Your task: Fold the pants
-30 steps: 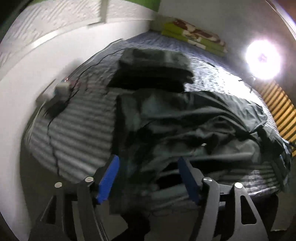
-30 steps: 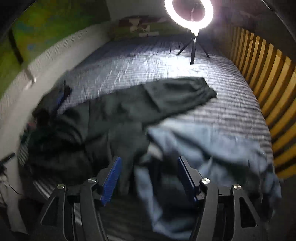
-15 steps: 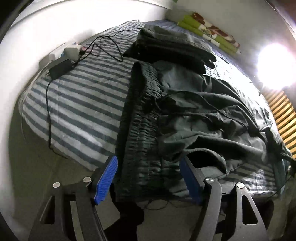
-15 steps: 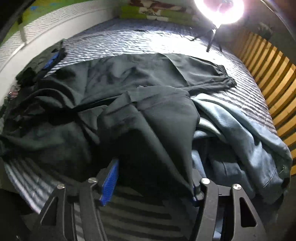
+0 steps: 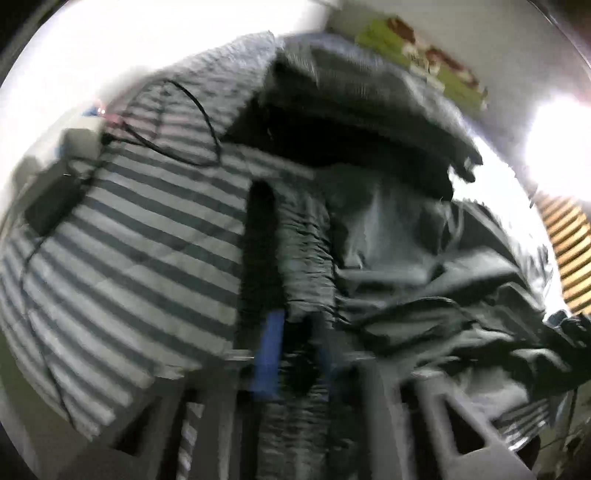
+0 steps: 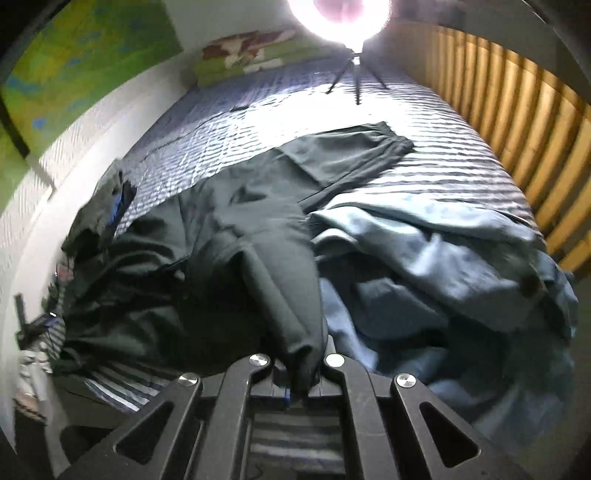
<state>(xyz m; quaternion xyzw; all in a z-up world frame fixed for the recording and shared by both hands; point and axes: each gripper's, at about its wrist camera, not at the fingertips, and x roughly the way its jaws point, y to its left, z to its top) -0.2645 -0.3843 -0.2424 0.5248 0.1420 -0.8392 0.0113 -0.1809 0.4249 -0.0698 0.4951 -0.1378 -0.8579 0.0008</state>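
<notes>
A bed (image 6: 424, 122) with a grey-and-white striped sheet is filling both views, with a ring light (image 6: 338, 22) glaring at the far end and wooden slats (image 6: 517, 122) running along one side. The dark green pants (image 6: 229, 236) are lying crumpled across the near half of the bed, 1 leg stretching away toward the light, a pale blue garment (image 6: 436, 266) heaped just beside them.

Handling, judged: soft, light, limp cloth; it is likely sagging and sliding wherever unsupported, so hems and the waistband are the sensible hold points, not mid-panel.

Left tool (image 5: 295, 354): its jaws have just been closing, and in the blurred left view the blue pads are appearing pressed on the gathered elastic waistband (image 5: 306, 258) near the bed's edge. Right tool (image 6: 301, 384): its jaws have also just been closing and are now clamping a bunched fold of the pants, the cloth rising out from between them.

Look: matte, dark grey-green, heavily wrinkled, ribbed waistband, legs overlapping and not yet aligned. A folded dark stack (image 5: 354, 122) is sitting farther up the bed.
</notes>
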